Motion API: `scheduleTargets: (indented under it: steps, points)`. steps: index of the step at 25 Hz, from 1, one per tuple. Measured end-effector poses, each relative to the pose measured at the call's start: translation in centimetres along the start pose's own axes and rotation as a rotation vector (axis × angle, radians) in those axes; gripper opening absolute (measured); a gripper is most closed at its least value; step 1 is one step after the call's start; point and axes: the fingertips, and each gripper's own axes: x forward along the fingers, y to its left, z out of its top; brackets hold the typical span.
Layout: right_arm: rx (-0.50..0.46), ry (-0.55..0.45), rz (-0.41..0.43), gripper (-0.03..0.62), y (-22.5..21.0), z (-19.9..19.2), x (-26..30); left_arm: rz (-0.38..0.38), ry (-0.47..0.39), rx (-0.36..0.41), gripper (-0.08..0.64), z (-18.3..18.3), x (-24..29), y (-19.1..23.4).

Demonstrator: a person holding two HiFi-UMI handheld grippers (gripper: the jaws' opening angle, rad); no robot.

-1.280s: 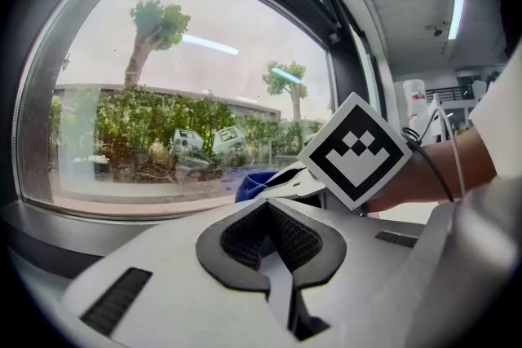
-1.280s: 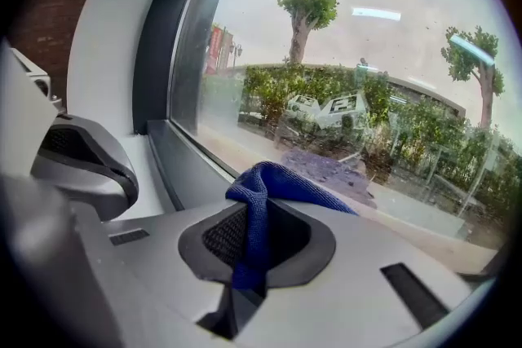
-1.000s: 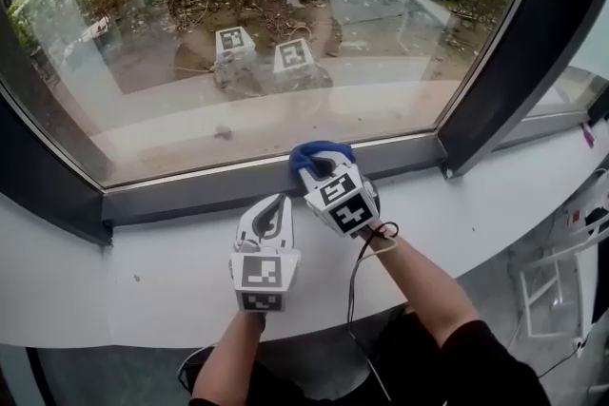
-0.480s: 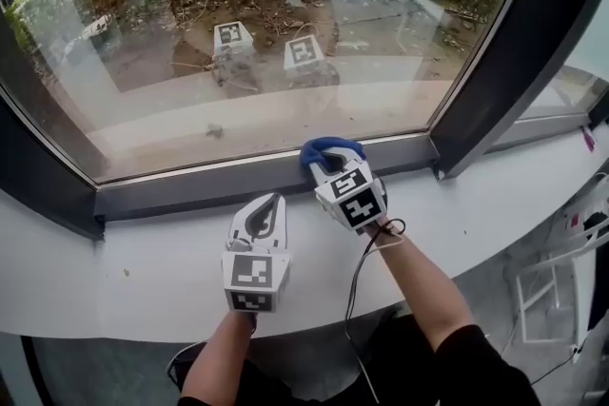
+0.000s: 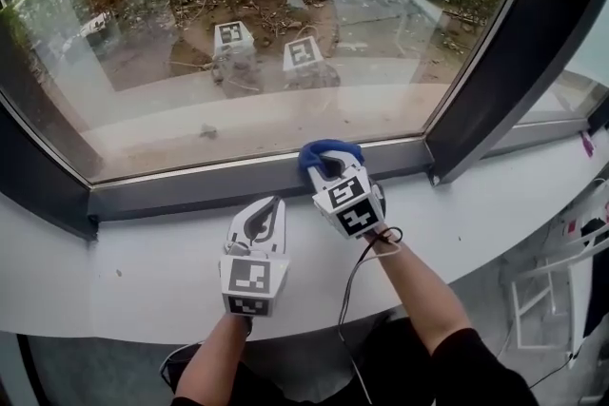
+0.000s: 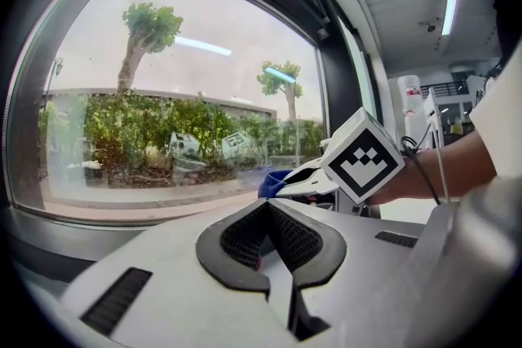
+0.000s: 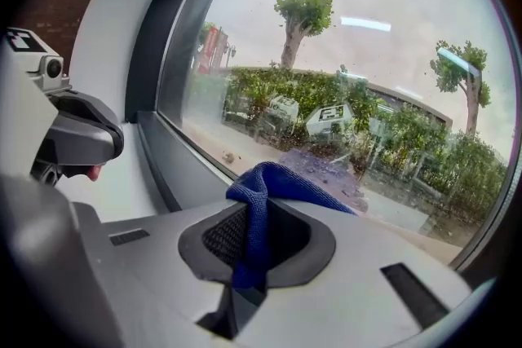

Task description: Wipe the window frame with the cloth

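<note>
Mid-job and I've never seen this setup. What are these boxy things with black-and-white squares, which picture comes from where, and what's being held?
No robot here: a person holds a two-jaw gripper in each hand; the marker cubes are part of them. The head view looks down from a camera on the person's head; the other two views come from cameras riding on each gripper. The right gripper is shut on a blue cloth, held at the lower window frame. The left gripper is shut and empty, above the white sill.
</note>
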Motion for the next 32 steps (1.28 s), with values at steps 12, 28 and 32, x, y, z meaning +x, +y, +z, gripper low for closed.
scheduleTargets:
  steps: [12,28,32]
  points:
    - [0.053,0.0,-0.02,0.023,-3.2,-2.0,-1.4,-0.039,0.037,0.048,0.005,-0.1,2.0,-2.3]
    - [0.046,0.004,-0.061,0.023,-7.0,-4.2,-3.4,-0.079,0.014,0.079,0.005,0.8,3.8,-5.3]
    - [0.052,0.005,-0.085,0.023,-8.2,-5.0,-4.0,-0.086,0.018,0.076,0.005,0.8,3.8,-6.0]
